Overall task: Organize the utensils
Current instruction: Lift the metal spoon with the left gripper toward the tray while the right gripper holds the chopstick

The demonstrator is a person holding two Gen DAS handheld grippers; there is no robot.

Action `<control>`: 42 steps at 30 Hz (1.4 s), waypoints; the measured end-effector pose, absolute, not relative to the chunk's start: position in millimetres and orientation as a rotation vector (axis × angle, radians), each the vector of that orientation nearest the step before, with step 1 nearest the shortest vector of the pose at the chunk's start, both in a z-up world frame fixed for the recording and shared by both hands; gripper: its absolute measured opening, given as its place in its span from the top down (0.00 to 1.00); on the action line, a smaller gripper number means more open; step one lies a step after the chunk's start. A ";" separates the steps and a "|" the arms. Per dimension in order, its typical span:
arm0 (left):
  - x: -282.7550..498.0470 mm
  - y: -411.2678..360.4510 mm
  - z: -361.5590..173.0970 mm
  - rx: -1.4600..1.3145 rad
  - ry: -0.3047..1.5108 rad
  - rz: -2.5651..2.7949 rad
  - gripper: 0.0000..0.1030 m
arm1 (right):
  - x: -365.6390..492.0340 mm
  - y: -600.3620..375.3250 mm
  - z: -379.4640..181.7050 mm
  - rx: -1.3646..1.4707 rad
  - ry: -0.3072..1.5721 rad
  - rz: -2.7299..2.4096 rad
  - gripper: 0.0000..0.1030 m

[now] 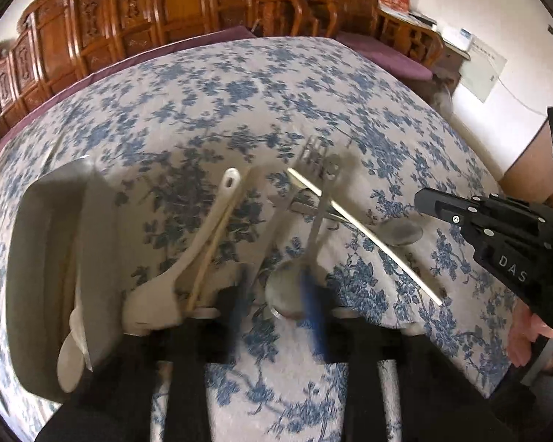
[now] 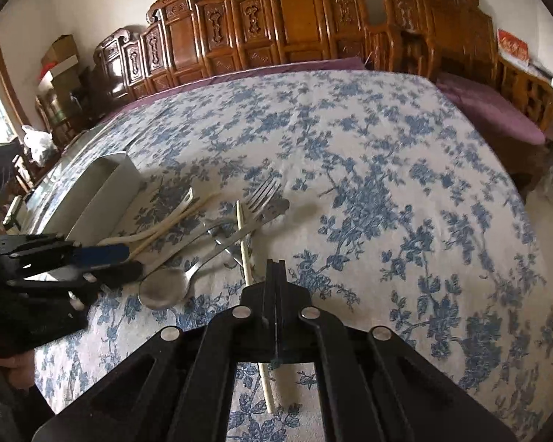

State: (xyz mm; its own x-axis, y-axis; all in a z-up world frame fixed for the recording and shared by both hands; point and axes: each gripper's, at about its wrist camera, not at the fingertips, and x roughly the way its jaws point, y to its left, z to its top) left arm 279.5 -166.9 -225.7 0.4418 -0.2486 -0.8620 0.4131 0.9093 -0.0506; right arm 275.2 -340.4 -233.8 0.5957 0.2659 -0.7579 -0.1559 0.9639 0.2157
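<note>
Utensils are lying mostly loose on the blue-flowered tablecloth [image 2: 368, 154], so the sorting looks barely begun. Going left to right in the left wrist view, the white tray [image 1: 48, 243] is holding what looks like one pale spoon [image 1: 70, 353], the only piece already put away. Just beside the tray, a white ceramic spoon [image 1: 188, 258] and a wooden chopstick [image 1: 217, 243] are resting together. Next, the left gripper [image 1: 276, 302] is hovering with its jaws partly apart around the bowl of a steel spoon [image 1: 285, 294], the pads not clearly pressing on it. Farther right, a fork [image 1: 313, 154], a pale chopstick [image 1: 365, 235] and another steel spoon [image 1: 400, 232] are lying crossed in a heap. At far right the right gripper [image 2: 275, 269] is pointing at the heap with its jaws closed and nothing between them. Nearly every piece is waiting to go into the tray.
</note>
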 end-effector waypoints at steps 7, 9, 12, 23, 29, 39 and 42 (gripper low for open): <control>298.6 -202.2 -242.8 0.272 1.053 -0.460 0.66 | 272.0 -338.5 -239.6 0.108 0.923 0.249 0.96; 305.3 -209.5 -251.6 0.299 1.087 -0.471 0.73 | 270.9 -343.4 -241.4 0.115 0.929 0.239 0.96; 309.9 -213.2 -257.6 0.318 1.095 -0.470 0.74 | 271.2 -350.2 -243.0 0.135 0.931 0.229 0.96; 304.8 -201.1 -238.2 0.258 1.056 -0.480 0.95 | 273.5 -317.9 -257.2 0.048 0.989 0.316 0.96; 298.2 -185.2 -218.7 0.227 1.024 -0.479 0.95 | 275.5 -306.5 -267.5 -0.015 1.019 0.316 0.88; 286.3 -155.2 -188.0 0.214 0.975 -0.456 0.95 | 267.5 -292.6 -267.0 -0.114 1.021 0.305 0.94; 284.8 -140.3 -175.5 0.204 0.957 -0.440 0.95 | 263.1 -291.9 -256.9 -0.103 0.999 0.290 0.94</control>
